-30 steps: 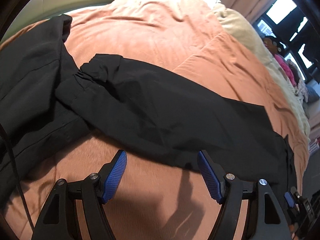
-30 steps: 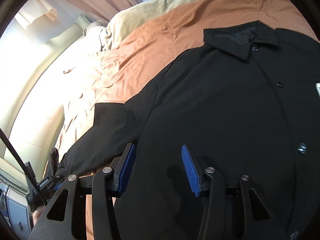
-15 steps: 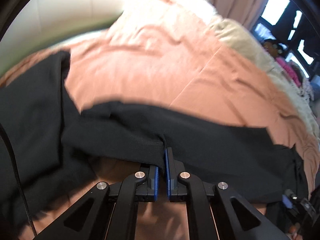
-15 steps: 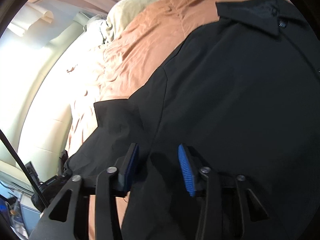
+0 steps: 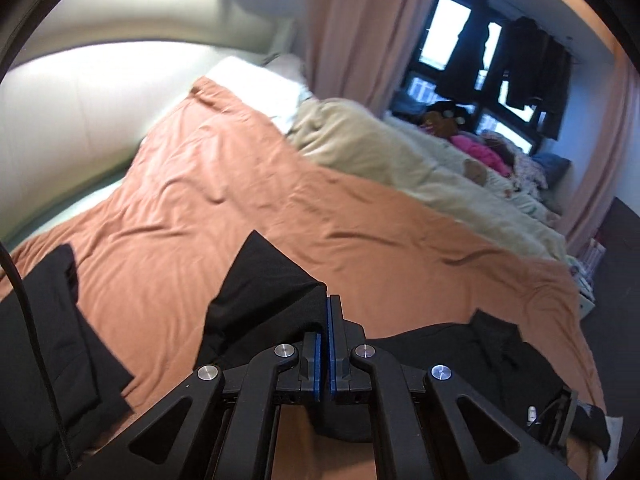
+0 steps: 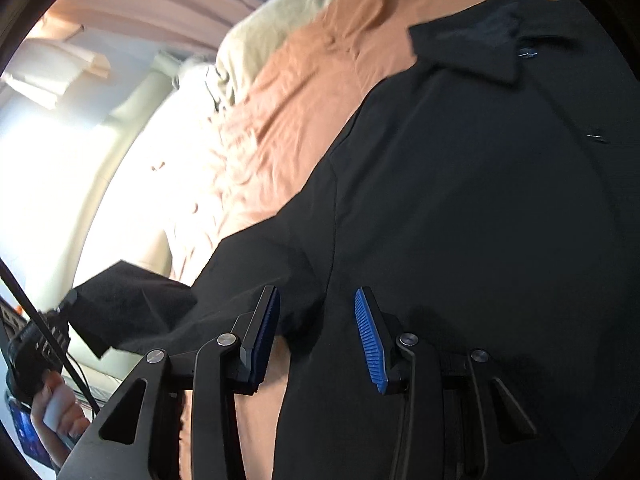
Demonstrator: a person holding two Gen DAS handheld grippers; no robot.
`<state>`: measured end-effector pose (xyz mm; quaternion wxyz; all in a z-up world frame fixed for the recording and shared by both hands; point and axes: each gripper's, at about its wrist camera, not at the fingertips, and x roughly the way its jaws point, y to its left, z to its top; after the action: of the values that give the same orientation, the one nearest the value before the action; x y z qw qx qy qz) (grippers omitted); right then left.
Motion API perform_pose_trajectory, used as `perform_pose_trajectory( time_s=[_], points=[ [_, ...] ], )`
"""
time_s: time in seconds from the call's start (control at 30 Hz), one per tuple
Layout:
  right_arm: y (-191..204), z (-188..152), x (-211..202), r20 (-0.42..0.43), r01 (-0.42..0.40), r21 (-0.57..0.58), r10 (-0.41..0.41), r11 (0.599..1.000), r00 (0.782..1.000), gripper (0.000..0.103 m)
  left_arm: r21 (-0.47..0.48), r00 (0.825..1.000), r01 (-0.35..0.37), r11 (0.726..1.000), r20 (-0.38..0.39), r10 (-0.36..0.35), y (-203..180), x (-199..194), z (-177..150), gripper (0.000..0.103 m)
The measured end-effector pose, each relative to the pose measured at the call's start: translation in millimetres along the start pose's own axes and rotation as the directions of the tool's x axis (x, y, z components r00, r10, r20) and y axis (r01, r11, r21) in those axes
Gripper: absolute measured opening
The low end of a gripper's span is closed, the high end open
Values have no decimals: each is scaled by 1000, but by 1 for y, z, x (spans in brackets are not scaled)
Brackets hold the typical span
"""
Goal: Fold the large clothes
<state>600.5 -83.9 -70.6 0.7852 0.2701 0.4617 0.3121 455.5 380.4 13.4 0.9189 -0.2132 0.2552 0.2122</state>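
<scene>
While the left claw pinches the black coat's sleeve above the orange bedspread, the right claw hovers agape, empty. It hangs over the coat.

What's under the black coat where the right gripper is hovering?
The orange bedspread shows beside the black coat and in the gap below the right gripper. Whatever lies beneath the coat's body is covered.

- The left gripper, open a second ago, now pinches the black sleeve and lifts it off the orange bedcover.
- The right gripper sits closer to the coat.
</scene>
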Motion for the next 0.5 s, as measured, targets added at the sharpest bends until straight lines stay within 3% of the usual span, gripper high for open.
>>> perform_pose_trajectory(
  time_s=[0.27,0.33,0.4,0.5],
  points=[
    [-22,-31,-69,100,69,50,-74,996,992,37,111,989,146,983,3,-148,-101,-24,10,2],
    [-24,-40,-79,121,71,83,-81,994,989,46,140,985,174,975,-4,-175,-119,-27,8,2],
    [-27,-44,-86,147,88,93,-101,992,984,62,170,981,195,966,-13,-196,-135,-29,5,2],
    [-26,-44,-88,167,59,118,-78,991,983,62,211,974,224,951,-20,-225,-160,-28,1,2]
  ],
)
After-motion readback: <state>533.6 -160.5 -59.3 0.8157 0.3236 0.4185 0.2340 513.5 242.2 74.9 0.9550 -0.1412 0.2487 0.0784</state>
